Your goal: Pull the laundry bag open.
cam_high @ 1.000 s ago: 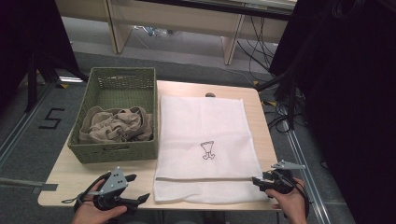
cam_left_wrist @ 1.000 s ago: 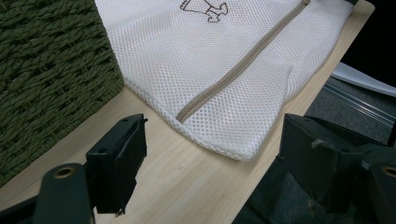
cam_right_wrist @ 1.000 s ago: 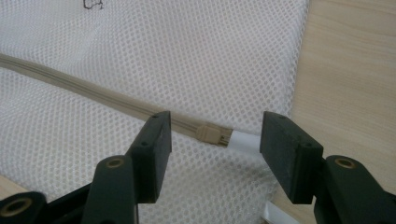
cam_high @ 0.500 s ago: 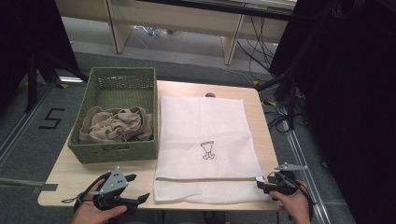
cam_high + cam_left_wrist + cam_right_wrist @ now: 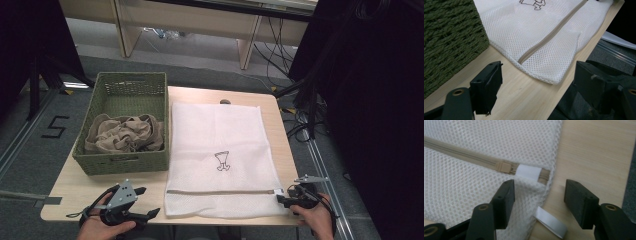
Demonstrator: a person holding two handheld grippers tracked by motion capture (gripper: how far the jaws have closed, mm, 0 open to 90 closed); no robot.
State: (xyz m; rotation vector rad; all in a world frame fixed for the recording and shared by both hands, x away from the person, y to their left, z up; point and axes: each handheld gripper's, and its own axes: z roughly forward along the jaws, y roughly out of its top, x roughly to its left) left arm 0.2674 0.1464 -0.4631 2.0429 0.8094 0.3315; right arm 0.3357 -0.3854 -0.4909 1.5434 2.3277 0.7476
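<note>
White mesh laundry bag (image 5: 217, 160) lies flat on the wooden table (image 5: 75, 187), long side running away from the person, tan zipper (image 5: 220, 191) across its near end. Small dark drawing printed mid-bag. Green woven basket (image 5: 125, 90) stands touching the bag's left edge, beige cloth (image 5: 125, 135) bunched inside.

Right gripper (image 5: 285, 200) sits at the bag's near right corner, held by the right hand (image 5: 315, 220). Its jaws have just been opening and stand wide. In the right gripper view the gripper (image 5: 537, 197) straddles that corner: the zipper slider (image 5: 502, 166) and a white tab (image 5: 527, 172) lie just ahead of the jaws, one jaw over the mesh, the other over bare wood. Mesh edge and a white tag (image 5: 550, 221) sit in the gap, pads not pressing on anything.

Left gripper (image 5: 145, 202) rests at the near left of the table, just beside the bag's near left corner, not touching it, left hand (image 5: 102, 227) around it. In the left gripper view its jaws are spread wide with bare table between them, the bag corner (image 5: 554, 78) a bit ahead, the basket wall to the left.
</note>
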